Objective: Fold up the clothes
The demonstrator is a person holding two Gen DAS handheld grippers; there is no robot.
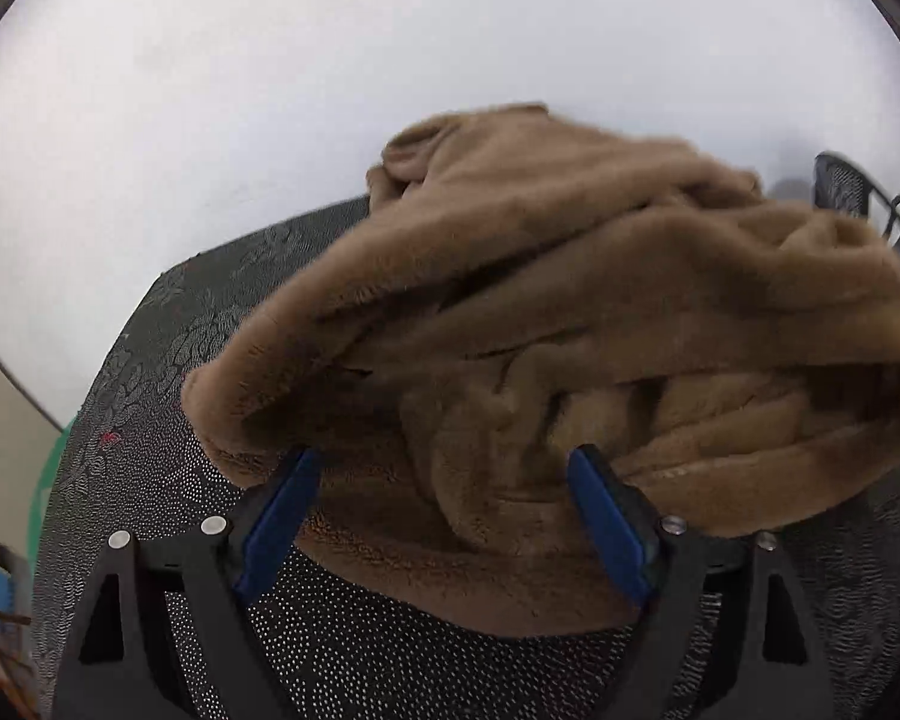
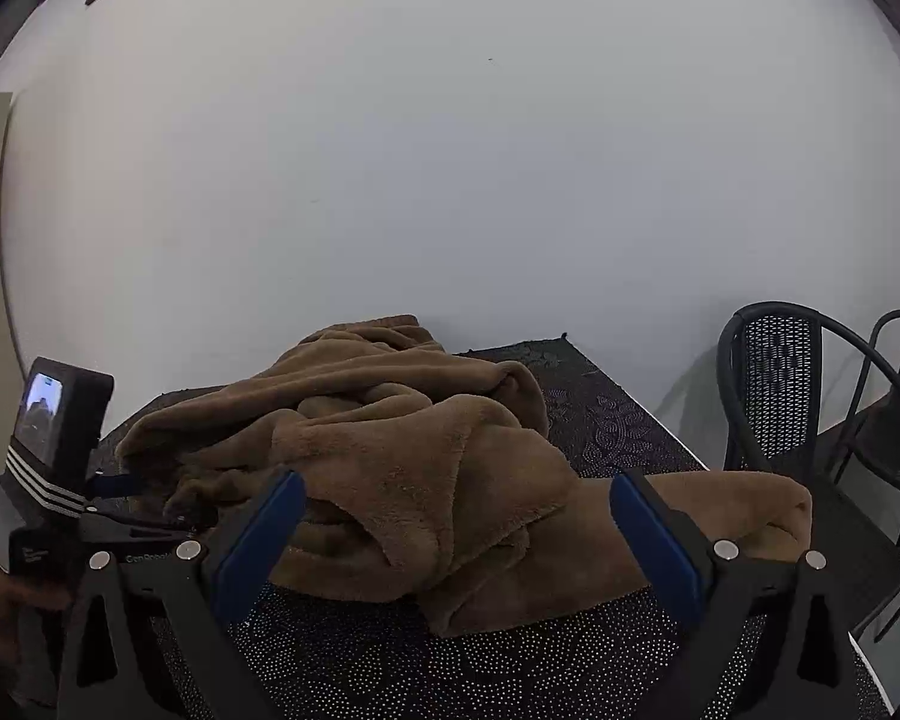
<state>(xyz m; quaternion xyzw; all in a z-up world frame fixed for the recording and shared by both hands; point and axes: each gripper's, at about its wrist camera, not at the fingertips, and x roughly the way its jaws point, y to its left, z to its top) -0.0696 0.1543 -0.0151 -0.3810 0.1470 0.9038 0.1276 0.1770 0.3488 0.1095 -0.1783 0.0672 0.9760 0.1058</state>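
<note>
both tools are standing wide: left tool (image 1: 444,468) straddling the fleece (image 1: 570,312), right tool (image 2: 456,492) facing it on the table (image 2: 450,672).

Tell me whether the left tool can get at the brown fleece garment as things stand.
Probably yes. The left tool is open, with the near edge of the brown fleece garment lying between its blue pads on the dark patterned tablecloth. Nothing blocks it.
</note>
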